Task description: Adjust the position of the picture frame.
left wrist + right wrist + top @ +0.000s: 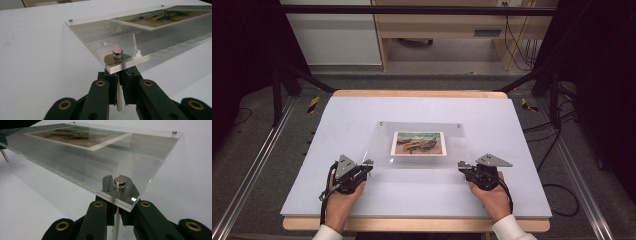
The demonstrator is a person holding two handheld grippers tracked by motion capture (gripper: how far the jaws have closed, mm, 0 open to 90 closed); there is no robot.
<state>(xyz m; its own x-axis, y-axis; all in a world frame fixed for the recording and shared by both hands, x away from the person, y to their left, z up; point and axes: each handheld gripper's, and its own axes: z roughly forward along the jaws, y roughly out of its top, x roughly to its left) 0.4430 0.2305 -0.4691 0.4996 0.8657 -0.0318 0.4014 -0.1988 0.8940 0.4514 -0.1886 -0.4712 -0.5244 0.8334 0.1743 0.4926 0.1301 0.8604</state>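
Table: a pale grey board on a wooden top; your two forearms come in over its near edge, white cuffs showing, hands spread well apart.

Acrylic frame: a clear rectangular plate lying about mid-table, flat or nearly so, its long axis running from your left to your right. A landscape print sits at its centre, its long side parallel to the plate's. Small metal caps mark the corners.

Left gripper: your hand lies low on the board, palm down, the tool pointing forward and inward at the frame's near left corner. In the left gripper view its jaws are clamped on a white standoff pin directly beneath the corner's silver cap.

Right gripper: mirrored pose, pointing forward and inward at the near right corner. In the right gripper view its jaws are clenched on the white pin under that corner's cap.
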